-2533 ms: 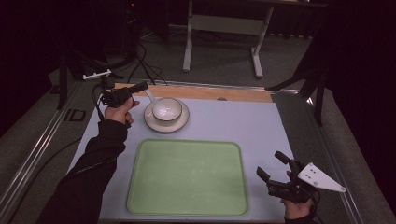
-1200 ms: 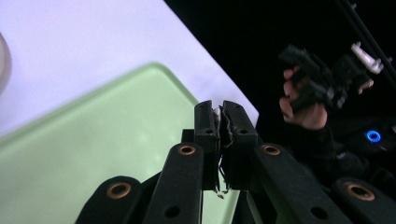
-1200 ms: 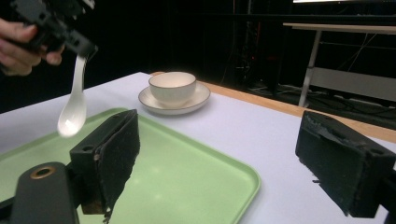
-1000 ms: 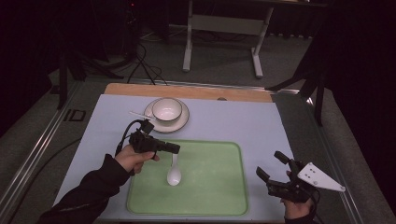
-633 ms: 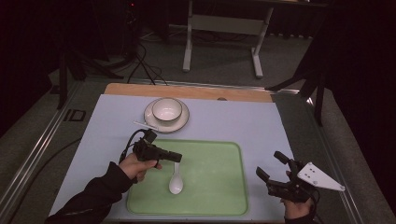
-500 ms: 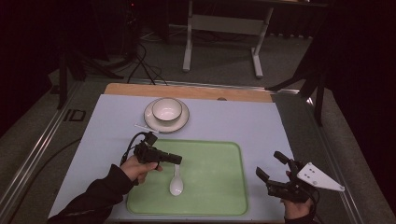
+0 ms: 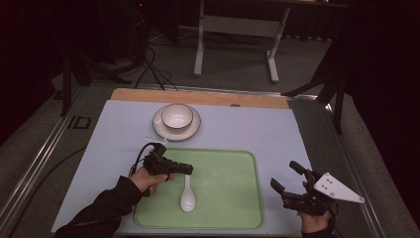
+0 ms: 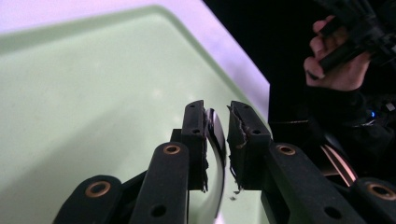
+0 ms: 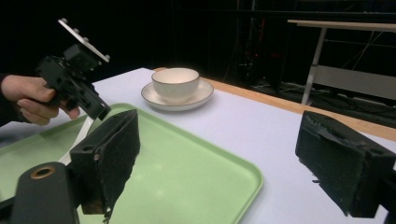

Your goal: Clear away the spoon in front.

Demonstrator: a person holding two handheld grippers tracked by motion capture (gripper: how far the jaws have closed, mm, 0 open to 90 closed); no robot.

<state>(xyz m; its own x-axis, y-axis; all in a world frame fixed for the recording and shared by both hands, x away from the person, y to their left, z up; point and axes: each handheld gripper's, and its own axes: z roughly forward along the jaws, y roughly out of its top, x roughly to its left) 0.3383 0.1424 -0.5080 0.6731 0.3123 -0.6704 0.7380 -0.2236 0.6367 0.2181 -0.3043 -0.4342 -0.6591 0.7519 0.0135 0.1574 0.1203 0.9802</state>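
While the white spoon (image 7: 187, 194) lies on the green tray (image 7: 233, 163), bowl toward the person and long axis running away toward the cup (image 7: 177, 116), its handle end sits between the left gripper (image 7: 188, 170) fingers, which look slightly parted around it. The left hand is the nearer. The left gripper view shows that gap; the high view hides it. The right gripper (image 7: 287, 179) waits open at the desk's near right corner
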